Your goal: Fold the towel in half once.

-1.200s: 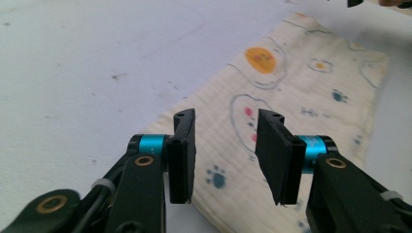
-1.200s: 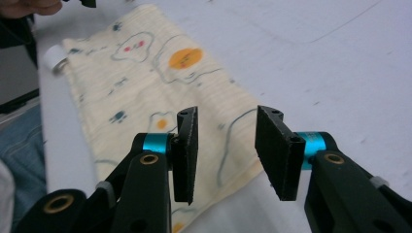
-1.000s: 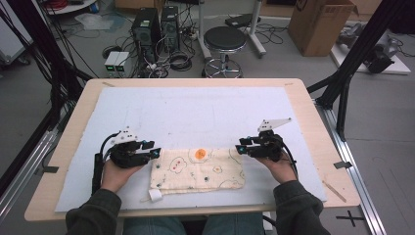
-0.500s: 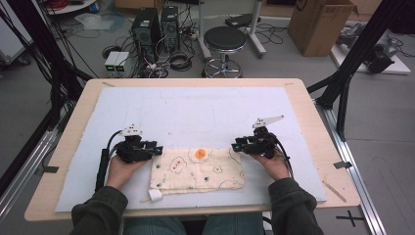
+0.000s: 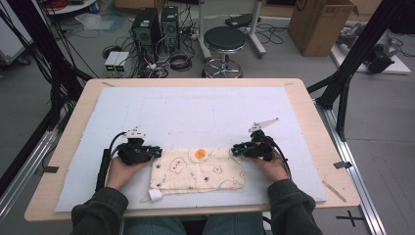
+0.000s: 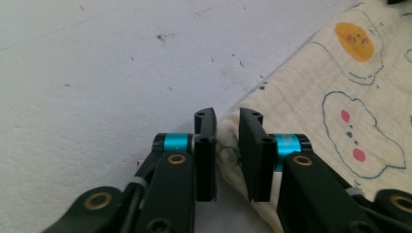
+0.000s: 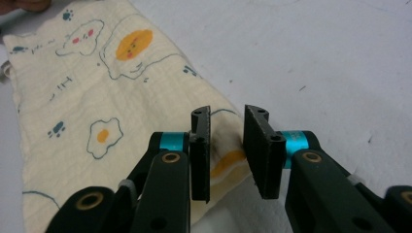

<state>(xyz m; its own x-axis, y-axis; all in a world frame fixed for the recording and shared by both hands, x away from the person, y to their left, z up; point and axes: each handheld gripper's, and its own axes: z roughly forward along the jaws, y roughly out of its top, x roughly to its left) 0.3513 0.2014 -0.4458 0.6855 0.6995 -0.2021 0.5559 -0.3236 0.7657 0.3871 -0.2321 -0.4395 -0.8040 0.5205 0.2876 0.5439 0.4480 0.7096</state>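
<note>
A cream cloth point(image 5: 198, 169) printed with fried eggs lies flat on the white mat point(image 5: 195, 112) near the table's front edge. My left gripper point(image 5: 156, 152) sits low at the cloth's far left corner. In the left gripper view the jaws point(image 6: 227, 116) have just been closing and stand a narrow gap apart, with the cloth corner point(image 6: 340, 97) bunched between them. My right gripper point(image 5: 236, 148) sits at the far right corner. Its jaws point(image 7: 228, 112) have also just been closing, and the cloth edge point(image 7: 97, 97) lies in the gap between them.
A white tag point(image 5: 155, 196) sticks out at the cloth's near left corner. A thin wooden stick point(image 5: 334, 191) lies on the bare table point(image 5: 313, 112) at the right. Beyond the table stand a stool point(image 5: 225, 39), computer towers point(image 5: 156, 24) and a cardboard box point(image 5: 318, 24).
Both grippers have come down and slightly inward onto the cloth's far corners, and their jaws have narrowed around the fabric. The cloth lies where it was.
</note>
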